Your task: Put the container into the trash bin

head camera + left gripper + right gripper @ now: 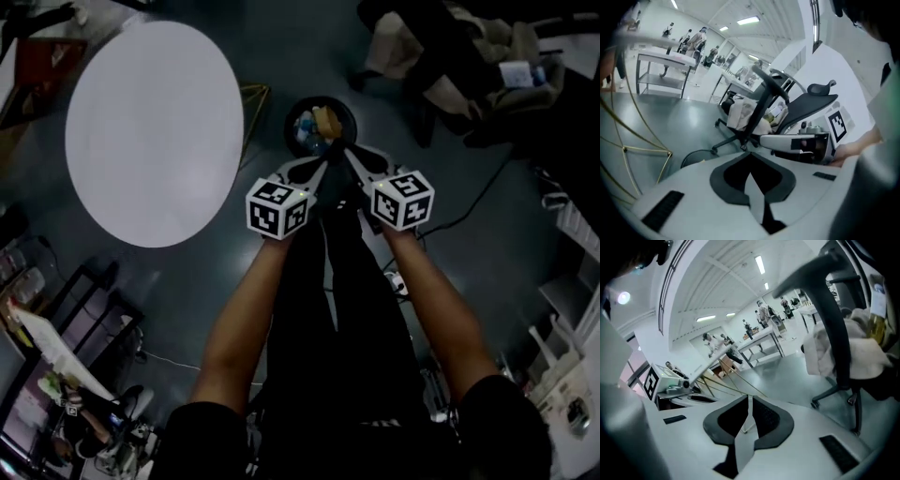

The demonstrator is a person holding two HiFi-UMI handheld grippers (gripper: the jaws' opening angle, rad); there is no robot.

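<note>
In the head view a round black trash bin (321,127) stands on the dark floor, with a tan item (326,119) and some blue and white things inside; I cannot tell which is the container. Both grippers hang side by side just above its near rim. My left gripper (323,167) is shut with nothing between its jaws, and in its own view the left gripper (749,154) looks over the bin's rim (693,157). My right gripper (349,155) also has its jaws together and holds nothing; the right gripper (749,399) points across the floor.
A round white table (155,131) on gold wire legs (253,98) stands left of the bin. An office chair (450,56) draped with clothes is at the back right. A cable (478,202) runs over the floor, and a black cart (75,375) sits bottom left.
</note>
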